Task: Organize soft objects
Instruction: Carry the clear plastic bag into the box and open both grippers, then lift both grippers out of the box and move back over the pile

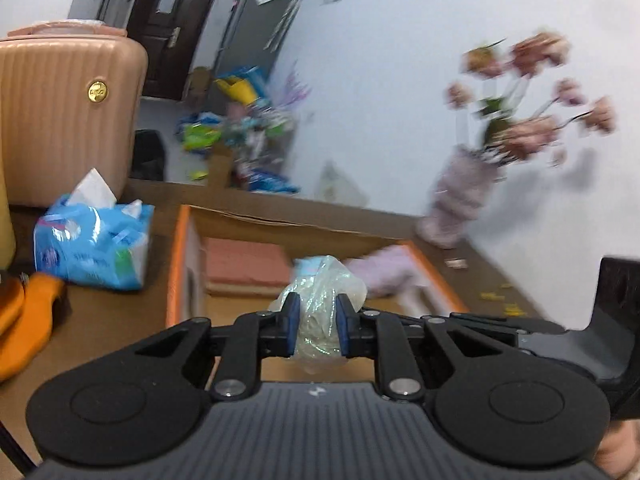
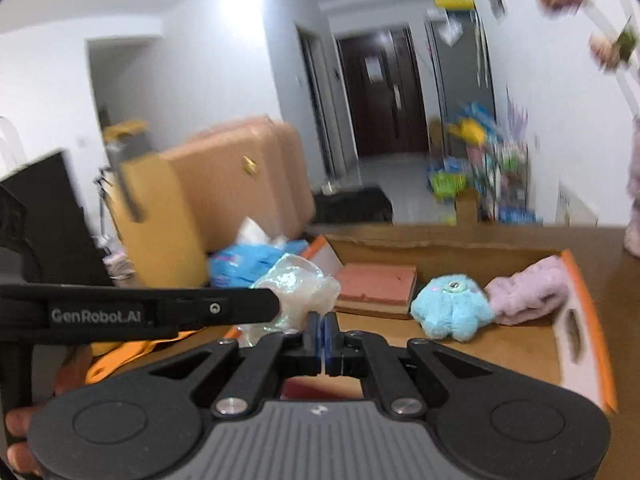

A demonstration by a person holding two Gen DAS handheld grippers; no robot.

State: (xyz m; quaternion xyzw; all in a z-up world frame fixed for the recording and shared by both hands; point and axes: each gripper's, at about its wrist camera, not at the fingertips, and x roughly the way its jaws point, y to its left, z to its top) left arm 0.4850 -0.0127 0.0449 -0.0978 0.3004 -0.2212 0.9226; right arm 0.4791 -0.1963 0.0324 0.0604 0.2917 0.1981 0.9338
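Both grippers [image 1: 317, 326] [image 2: 322, 330] pinch crumpled plastic bag [image 1: 320, 300], hiding blue plush [image 1: 310, 266].

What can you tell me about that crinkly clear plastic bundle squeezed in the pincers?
The plastic bundle is a scrunched wad of thin, see-through film, shiny and wrinkled, with something pale blue at its top. The left gripper clamps its middle between blue pads, holding it in the air over the open cardboard box. The right gripper is pinched shut on a thin edge of the film. Nothing else visibly touches it.
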